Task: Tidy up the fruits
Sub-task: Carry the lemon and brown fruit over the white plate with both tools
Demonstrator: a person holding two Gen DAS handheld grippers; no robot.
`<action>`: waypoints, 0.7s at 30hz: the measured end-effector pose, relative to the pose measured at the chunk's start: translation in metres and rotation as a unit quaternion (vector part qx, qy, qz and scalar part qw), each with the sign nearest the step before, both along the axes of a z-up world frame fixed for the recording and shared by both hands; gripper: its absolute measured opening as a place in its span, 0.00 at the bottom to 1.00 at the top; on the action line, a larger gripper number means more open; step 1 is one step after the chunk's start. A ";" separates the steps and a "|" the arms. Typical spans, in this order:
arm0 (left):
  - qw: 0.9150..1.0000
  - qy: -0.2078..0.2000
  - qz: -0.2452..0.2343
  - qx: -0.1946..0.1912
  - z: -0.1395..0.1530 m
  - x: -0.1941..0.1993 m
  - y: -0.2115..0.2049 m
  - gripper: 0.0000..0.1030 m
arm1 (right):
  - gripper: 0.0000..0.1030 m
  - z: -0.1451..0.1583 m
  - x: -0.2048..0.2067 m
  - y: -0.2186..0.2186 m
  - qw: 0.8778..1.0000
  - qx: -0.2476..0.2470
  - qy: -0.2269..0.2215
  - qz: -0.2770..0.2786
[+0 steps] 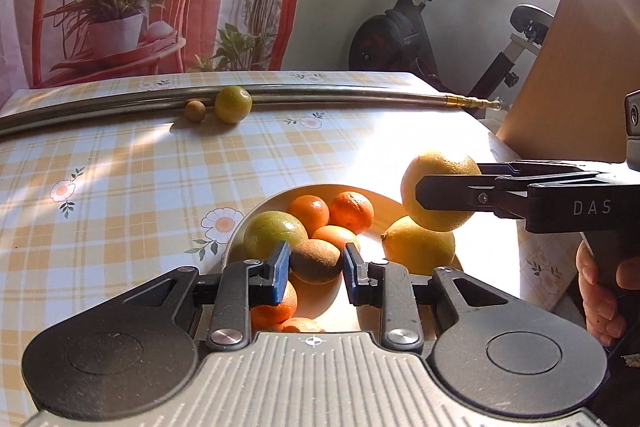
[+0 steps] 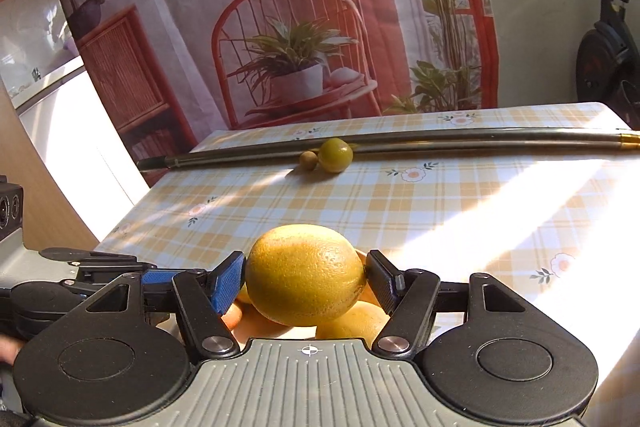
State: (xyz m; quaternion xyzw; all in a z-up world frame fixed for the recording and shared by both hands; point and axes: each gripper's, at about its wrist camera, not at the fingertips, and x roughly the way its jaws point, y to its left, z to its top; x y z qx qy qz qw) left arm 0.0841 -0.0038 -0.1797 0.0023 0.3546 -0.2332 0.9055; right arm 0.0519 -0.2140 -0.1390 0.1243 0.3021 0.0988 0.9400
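Left wrist view shows the left gripper (image 1: 316, 265) low over a white bowl (image 1: 384, 205) near the surface's near edge, its blue-padded jaws spread with a brown kiwi (image 1: 316, 261) lying between them, small gaps on both sides. Around the kiwi the bowl holds a green citrus (image 1: 272, 233), several oranges (image 1: 350, 209) and a yellow lemon (image 1: 420, 247), leaving little free room inside. Just above the lemon, at the bowl's right rim, the right gripper (image 2: 306, 277) pinches a yellow citrus fruit (image 2: 306, 275) from both sides, clear of the surface; a hand (image 1: 600, 291) grips its handle. Beyond the bowl, the checked tablecloth (image 1: 140, 163) lies bare and open. Near the far edge, a green lime (image 1: 233, 104) and a small brown fruit (image 1: 195, 111) touch each other, resting against a long metal rod (image 1: 340, 93) running along that edge.
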 end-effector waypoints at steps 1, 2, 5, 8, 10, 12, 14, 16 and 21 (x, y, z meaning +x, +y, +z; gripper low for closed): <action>1.000 0.000 -0.003 0.005 -0.001 0.000 -0.002 0.29 | 0.60 0.000 -0.002 -0.001 1.000 0.000 0.000 -0.002; 1.000 0.000 -0.005 0.011 -0.002 0.000 -0.006 0.29 | 0.60 0.000 -0.004 -0.002 1.000 0.001 0.000 -0.005; 1.000 0.004 -0.013 0.028 -0.008 0.003 -0.014 0.29 | 0.60 -0.001 -0.007 -0.004 1.000 0.003 0.000 -0.012; 0.999 0.007 -0.022 0.046 -0.015 0.005 -0.023 0.29 | 0.60 -0.001 -0.010 -0.004 1.000 0.000 -0.001 -0.015; 0.997 0.002 -0.032 0.064 -0.019 0.006 -0.029 0.29 | 0.60 -0.001 -0.011 -0.004 1.000 0.001 -0.001 -0.016; 0.996 0.000 -0.038 0.076 -0.022 0.008 -0.032 0.29 | 0.60 -0.002 -0.012 -0.004 1.000 0.004 0.001 -0.017; 0.996 0.005 -0.043 0.074 -0.023 0.010 -0.033 0.29 | 0.60 -0.003 -0.011 -0.004 1.000 0.005 0.004 -0.017; 0.996 0.009 -0.045 0.073 -0.025 0.013 -0.033 0.29 | 0.60 -0.003 -0.009 -0.003 1.000 0.002 0.006 -0.016; 0.998 0.023 -0.040 0.051 -0.027 0.016 -0.027 0.29 | 0.60 -0.005 -0.008 0.000 1.000 0.000 0.009 -0.015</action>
